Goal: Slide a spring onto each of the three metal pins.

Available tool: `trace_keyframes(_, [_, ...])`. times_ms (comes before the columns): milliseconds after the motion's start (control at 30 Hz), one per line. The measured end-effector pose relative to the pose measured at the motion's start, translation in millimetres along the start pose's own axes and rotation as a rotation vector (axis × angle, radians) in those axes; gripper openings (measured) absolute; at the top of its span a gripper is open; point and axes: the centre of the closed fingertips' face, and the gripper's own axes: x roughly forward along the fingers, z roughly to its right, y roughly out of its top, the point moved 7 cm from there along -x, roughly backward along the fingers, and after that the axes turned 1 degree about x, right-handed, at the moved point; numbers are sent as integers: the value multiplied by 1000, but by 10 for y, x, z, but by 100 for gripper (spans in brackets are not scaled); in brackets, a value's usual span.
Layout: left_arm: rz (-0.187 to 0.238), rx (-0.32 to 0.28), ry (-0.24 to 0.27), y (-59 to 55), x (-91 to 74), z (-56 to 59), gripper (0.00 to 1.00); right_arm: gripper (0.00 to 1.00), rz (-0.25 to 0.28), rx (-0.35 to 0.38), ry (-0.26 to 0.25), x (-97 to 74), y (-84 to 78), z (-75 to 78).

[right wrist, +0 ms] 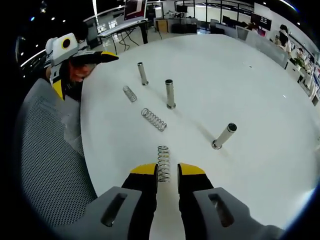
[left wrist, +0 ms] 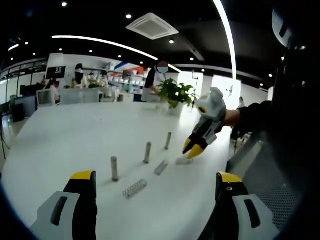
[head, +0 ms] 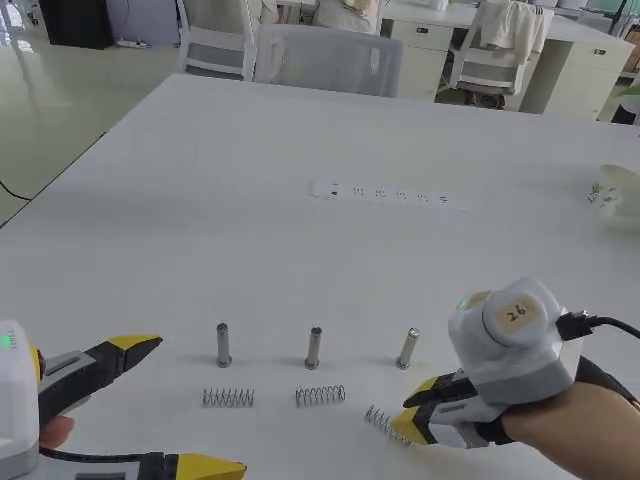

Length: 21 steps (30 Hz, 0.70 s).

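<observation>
right hand-held gripper (right wrist: 167, 171): jaws narrowed to a small gap, with the near end of the right spring (right wrist: 163, 157) between the tips. The gap looks wider than the coil, so no grip is assumed yet.
left hand-held gripper (left wrist: 155, 176): jaws spread wide, nothing held.
pins: left pin (head: 223, 345), middle pin (head: 314, 348) and right pin (head: 409, 348) stood in a row on the tabletop (head: 300, 250), all bare.
other springs: left spring (head: 228, 398) and middle spring (head: 320, 396) laid flat just in front of their pins.
risk: if only the end coil is pinched, the spring could be flicked away on closing. If it is carried off-axis, it could be jammed on the pin top and the pin knocked over.
</observation>
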Motion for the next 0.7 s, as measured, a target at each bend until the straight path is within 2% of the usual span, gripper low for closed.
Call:
trace_keyframes(333, [-1, -2, -6, -9, 8, 7, 95, 11, -47, -27, 10, 66, -61, -46])
trace_keyframes(700, [1, -3, -11, -6, 15, 17, 94, 8, -84, -79, -11, 92, -84, -41])
